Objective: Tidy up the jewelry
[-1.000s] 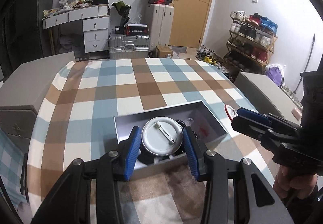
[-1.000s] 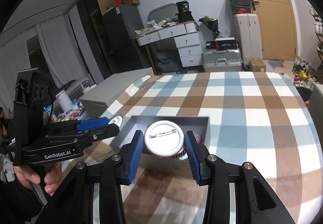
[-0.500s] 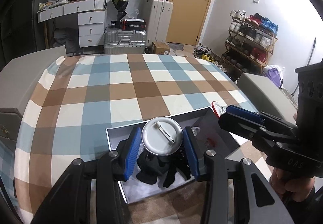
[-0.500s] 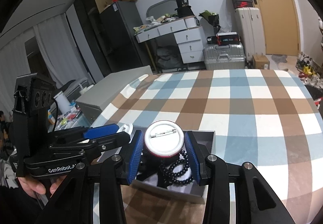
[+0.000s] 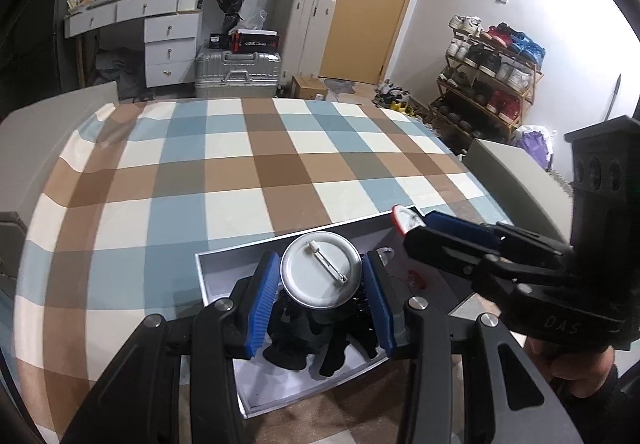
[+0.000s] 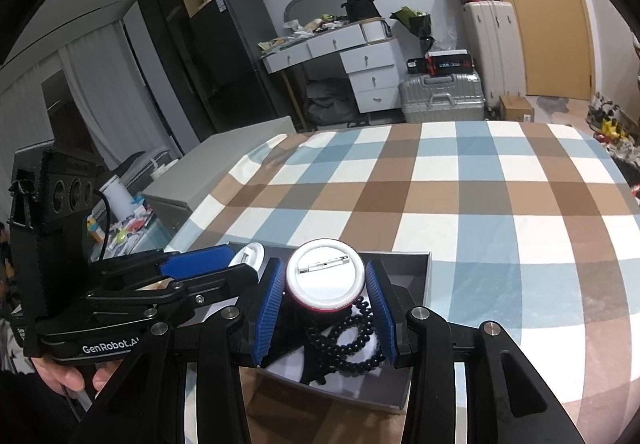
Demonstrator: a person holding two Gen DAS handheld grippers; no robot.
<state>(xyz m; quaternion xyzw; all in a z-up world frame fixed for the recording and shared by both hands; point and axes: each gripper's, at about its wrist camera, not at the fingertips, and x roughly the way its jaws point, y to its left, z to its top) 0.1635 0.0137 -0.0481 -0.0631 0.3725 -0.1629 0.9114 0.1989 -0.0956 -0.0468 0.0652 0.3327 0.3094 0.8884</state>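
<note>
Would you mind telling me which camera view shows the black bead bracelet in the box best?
The right wrist view: the black bead bracelet lies coiled in the box, its beads distinct below the badge that the right gripper holds. The left wrist view shows only dark shapes there, no beads.

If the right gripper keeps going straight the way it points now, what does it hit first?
Most likely the black bead bracelet in the open grey box. The right gripper holds a round pin badge angled down over the box, so the badge's lower edge would probably meet the beads first; depth is unclear.
</note>
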